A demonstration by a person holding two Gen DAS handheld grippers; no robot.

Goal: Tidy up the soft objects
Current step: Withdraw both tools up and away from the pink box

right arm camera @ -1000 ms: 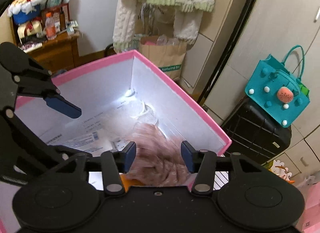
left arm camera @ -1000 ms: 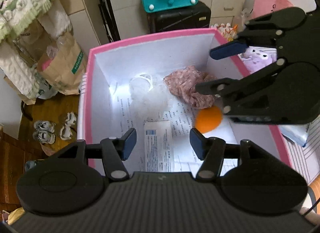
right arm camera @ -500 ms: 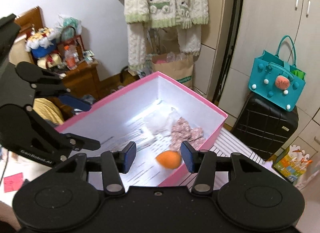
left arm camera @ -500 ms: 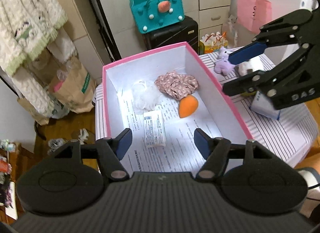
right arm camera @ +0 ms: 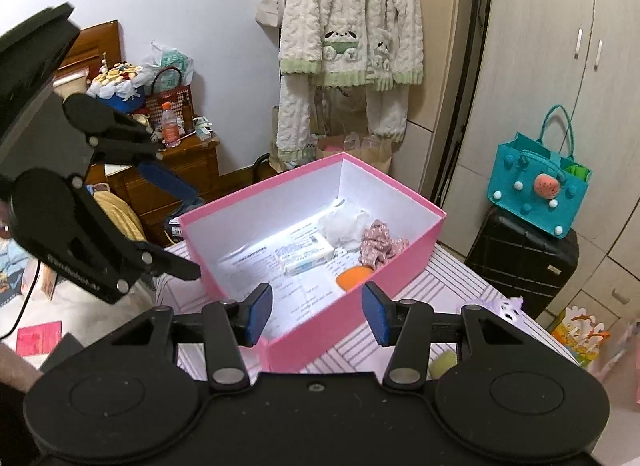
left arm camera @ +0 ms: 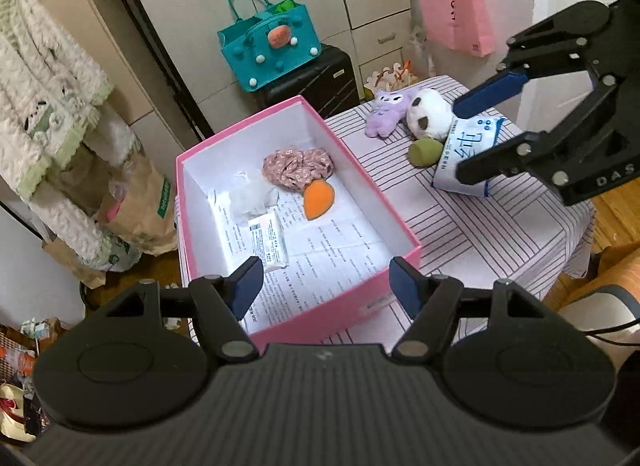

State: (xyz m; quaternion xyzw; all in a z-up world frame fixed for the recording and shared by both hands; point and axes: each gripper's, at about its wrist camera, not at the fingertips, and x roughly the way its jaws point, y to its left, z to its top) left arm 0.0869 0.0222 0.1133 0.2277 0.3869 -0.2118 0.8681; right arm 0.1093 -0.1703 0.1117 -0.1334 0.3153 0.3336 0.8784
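So, left gripper [left arm camera: 326,282]: jaws standing apart, holding nothing, tilting down over the pink box [left arm camera: 404,236].
Right gripper [right arm camera: 316,308]: jaws parted, gripping nothing, angling down toward the box's near wall.
Box contents: floral cloth [left arm camera: 298,165], orange sponge [left arm camera: 318,198], white mesh [left arm camera: 252,199] and wipes pack [left arm camera: 268,240] lying inside.
Striped table [left arm camera: 500,234]: purple plush [left arm camera: 390,111], panda plush [left arm camera: 428,113], green sponge [left arm camera: 424,151] and tissue pack [left arm camera: 468,153] sitting beside the box.

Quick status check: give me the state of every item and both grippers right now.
pink box: open, no lid
floral cloth: inside box
orange sponge: inside box
wipes packet: inside box
white mesh: inside box
purple plush: on table
panda plush: on table
green sponge: on table
tissue pack: on table
left gripper: empty, open
right gripper: empty, open
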